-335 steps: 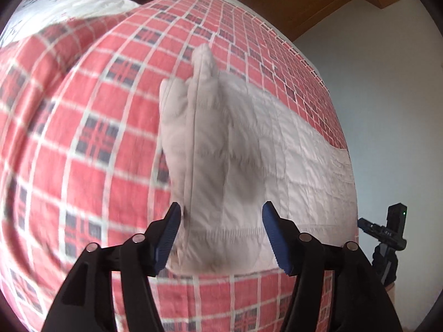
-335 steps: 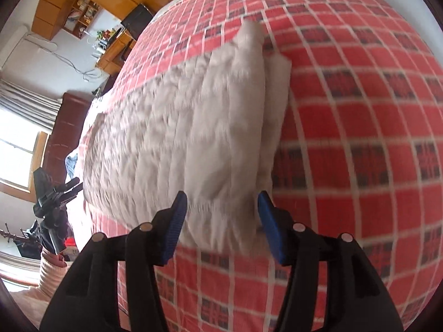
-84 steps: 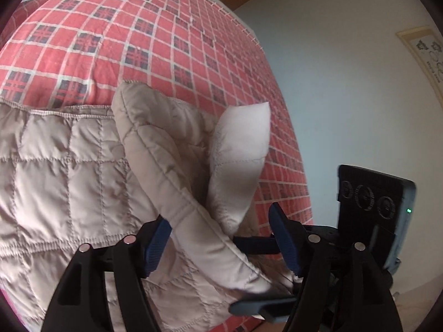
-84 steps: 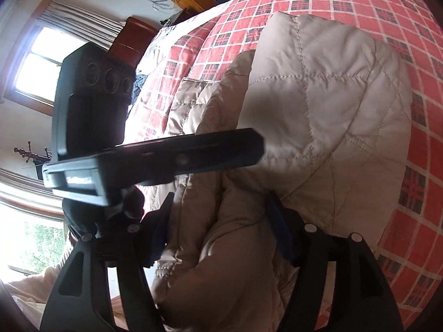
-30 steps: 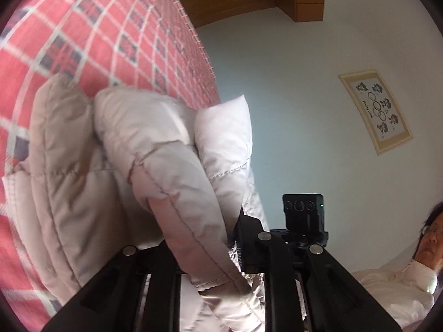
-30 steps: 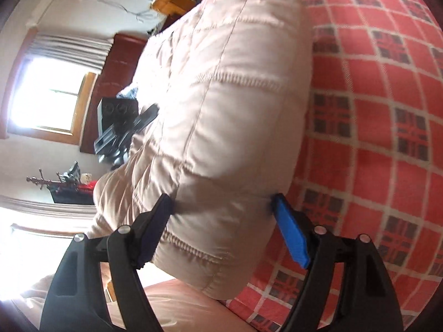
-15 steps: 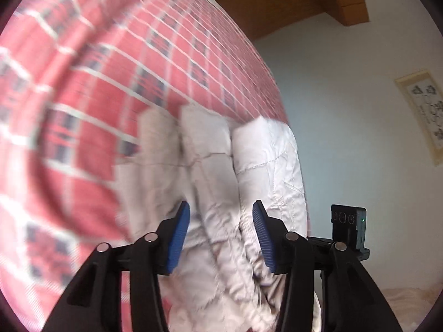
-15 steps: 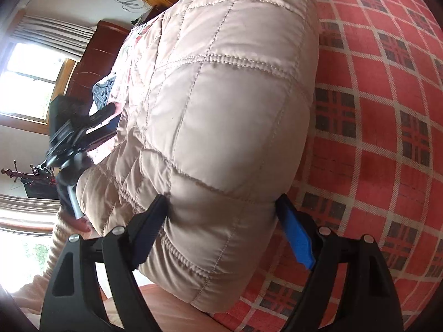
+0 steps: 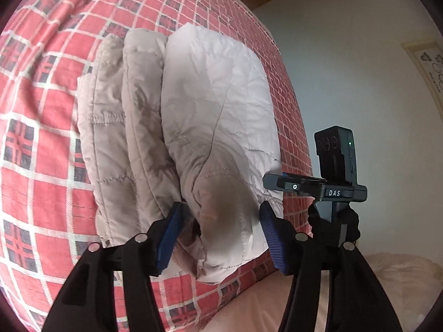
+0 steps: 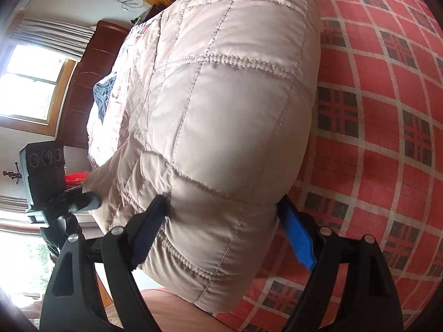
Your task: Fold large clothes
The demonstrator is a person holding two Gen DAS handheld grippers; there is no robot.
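Observation:
A beige quilted jacket (image 9: 210, 116) lies folded into a thick bundle on the red plaid bed cover (image 9: 41, 144). In the left wrist view its layers stack side by side, and the near end sits between the blue pads of my left gripper (image 9: 221, 235), which is open. In the right wrist view the jacket (image 10: 227, 105) fills the middle. My right gripper (image 10: 224, 235) is open wide, with the bundle's near corner bulging between its fingers. Each view also shows the other gripper: the right gripper (image 9: 332, 185) beside the bundle and the left gripper (image 10: 44, 171) at the bundle's far end.
The plaid cover (image 10: 387, 110) stretches wide beyond the bundle. A dark blue cloth (image 10: 102, 96) lies near the wooden headboard (image 10: 83, 96), with a bright window (image 10: 30, 83) beyond. Pale pink bedding (image 9: 387, 282) hangs below the bed edge. A white wall (image 9: 346, 69) stands close.
My left gripper, shut on a jacket fold one second ago, has let go and opened wide. The bundle now rests flat on the bed. The right gripper stays open around its corner.

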